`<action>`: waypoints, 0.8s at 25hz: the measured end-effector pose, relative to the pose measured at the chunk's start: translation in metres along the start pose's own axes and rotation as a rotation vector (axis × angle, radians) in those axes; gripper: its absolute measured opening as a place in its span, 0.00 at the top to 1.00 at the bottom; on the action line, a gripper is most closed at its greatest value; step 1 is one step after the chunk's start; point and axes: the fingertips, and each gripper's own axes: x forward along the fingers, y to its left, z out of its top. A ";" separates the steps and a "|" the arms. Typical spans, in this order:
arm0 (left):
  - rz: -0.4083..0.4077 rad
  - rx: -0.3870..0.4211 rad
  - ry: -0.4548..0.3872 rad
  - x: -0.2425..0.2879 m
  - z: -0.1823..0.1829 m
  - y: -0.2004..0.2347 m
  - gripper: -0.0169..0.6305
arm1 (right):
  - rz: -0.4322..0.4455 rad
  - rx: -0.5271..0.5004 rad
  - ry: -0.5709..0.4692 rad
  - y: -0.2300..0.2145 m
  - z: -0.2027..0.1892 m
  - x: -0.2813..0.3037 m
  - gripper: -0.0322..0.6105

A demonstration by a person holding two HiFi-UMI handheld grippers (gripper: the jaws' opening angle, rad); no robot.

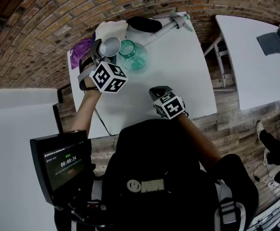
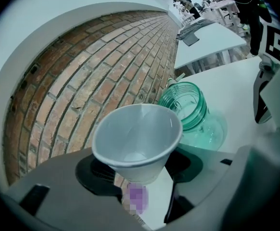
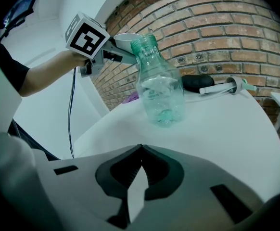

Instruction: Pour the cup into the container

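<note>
A white cup point(image 2: 137, 138) sits between the jaws of my left gripper point(image 1: 101, 49), which is shut on it and holds it off the table. The cup point(image 1: 110, 46) hangs just left of the mouth of a clear green bottle point(image 1: 133, 55) standing upright on the white table point(image 1: 178, 76). In the right gripper view the cup's rim point(image 3: 125, 38) shows level with the bottle's mouth, behind the bottle point(image 3: 161, 88). I see no liquid in the cup. My right gripper point(image 1: 158, 91) is shut on nothing, low over the table in front of the bottle.
At the table's far edge lie a black object point(image 1: 144, 24), a white pump-like tool point(image 1: 171, 24), a white cloth point(image 1: 112, 29) and a purple cloth point(image 1: 80, 52). A brick wall point(image 3: 217, 28) runs behind. A second white table point(image 1: 255, 57) stands right, a monitor point(image 1: 63, 165) near left.
</note>
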 end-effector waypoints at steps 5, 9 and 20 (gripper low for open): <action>0.005 0.017 0.003 0.000 -0.001 0.000 0.52 | 0.000 0.000 0.005 0.001 -0.001 0.000 0.94; 0.019 0.042 0.004 0.000 -0.001 0.002 0.52 | 0.000 -0.003 -0.007 0.001 0.002 0.001 0.94; 0.025 0.072 0.009 0.000 0.000 0.003 0.52 | -0.004 -0.004 0.009 0.002 0.000 0.000 0.94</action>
